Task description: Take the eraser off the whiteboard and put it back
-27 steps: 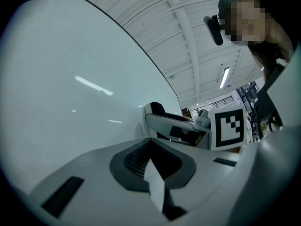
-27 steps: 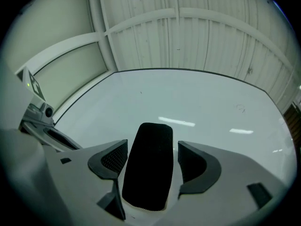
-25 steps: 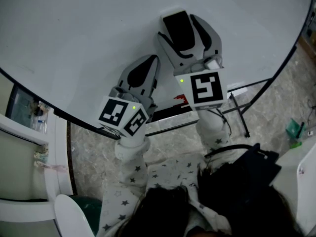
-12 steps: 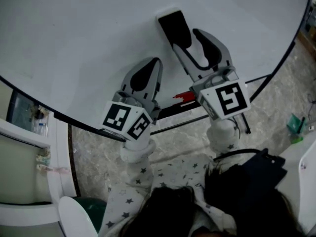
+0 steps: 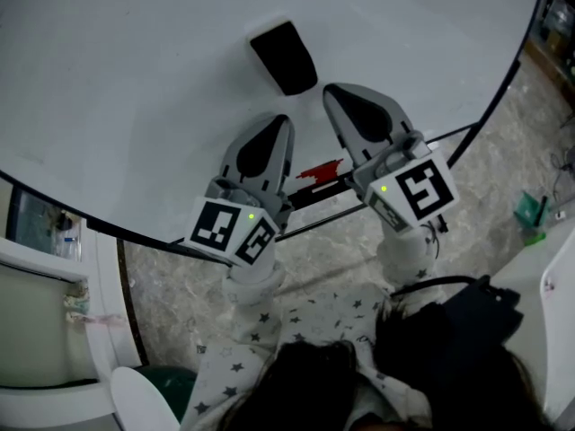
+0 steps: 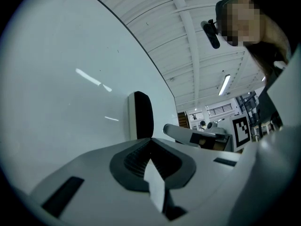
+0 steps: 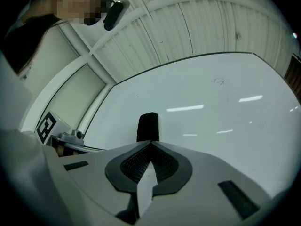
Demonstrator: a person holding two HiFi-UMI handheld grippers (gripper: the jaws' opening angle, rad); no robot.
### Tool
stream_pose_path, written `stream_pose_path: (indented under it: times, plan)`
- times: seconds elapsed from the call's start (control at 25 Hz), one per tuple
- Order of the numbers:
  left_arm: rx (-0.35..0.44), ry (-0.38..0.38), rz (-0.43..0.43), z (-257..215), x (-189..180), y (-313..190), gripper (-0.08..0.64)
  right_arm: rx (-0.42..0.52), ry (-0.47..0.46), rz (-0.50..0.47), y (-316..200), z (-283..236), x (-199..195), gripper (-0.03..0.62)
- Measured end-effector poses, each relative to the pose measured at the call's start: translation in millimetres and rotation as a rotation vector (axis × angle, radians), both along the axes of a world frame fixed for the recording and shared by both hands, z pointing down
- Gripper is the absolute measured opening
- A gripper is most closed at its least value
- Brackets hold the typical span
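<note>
Eraser (image 5: 284, 57) stands free now. A second ago the right gripper (image 5: 333, 93) had its fingers (image 5: 359, 119) wide on either side of it. Now that gripper sits back and lower, tips just short of the eraser's lower edge, fingers pressed together with nothing between them.

Eraser: black, oblong, rounded corners, stuck flat to the whiteboard (image 5: 135, 79), long axis tilted in the head view. Both gripper views show it straight ahead past the closed tips, standing proud of the board with a pale strip along one side.

Handling, as a judgement:
- probably light, a stiff back over a soft felt face
- it clings to an upright board, so likely magnetic; expect a small tug, and tipping one edge up should free it more cleanly than dragging
- take it across the two long sides on the hard back, not on the felt; the smooth shell may slip under a light pinch

Left gripper (image 5: 282, 124): beside the right one, lower on the board, apart from the eraser, fingers together and empty.

Below the board's edge, a small red thing (image 5: 319, 173) on the ledge, too small to identify.
</note>
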State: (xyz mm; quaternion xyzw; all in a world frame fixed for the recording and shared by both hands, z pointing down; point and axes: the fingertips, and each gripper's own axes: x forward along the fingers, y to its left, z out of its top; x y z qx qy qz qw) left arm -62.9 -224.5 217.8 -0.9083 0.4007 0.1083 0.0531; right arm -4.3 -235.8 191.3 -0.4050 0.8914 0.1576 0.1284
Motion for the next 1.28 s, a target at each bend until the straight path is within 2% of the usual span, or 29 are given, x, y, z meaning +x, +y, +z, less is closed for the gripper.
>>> stream_pose_path:
  times: [0.16, 0.52, 0.72, 1.28]
  plan:
    - [-0.034, 0.002, 0.012, 11.7, 13.6, 2.0, 0.002, -0.052, 0.000, -0.047, 4.0, 14.5, 3.2, 0.008]
    - [-0.069, -0.012, 0.003, 30.8, 24.4, 17.4, 0.002, -0.145, 0.093, -0.148, 23.7, 54.5, -3.3, 0.008]
    - [-0.114, -0.034, 0.004, 54.6, 30.3, 31.7, 0.002, -0.195, 0.077, -0.199, 39.9, 76.0, 4.2, 0.008]
    - [-0.161, -0.037, -0.006, 73.1, 35.0, 45.4, 0.000, -0.241, 0.140, -0.180, 54.4, 100.5, 15.3, 0.008]
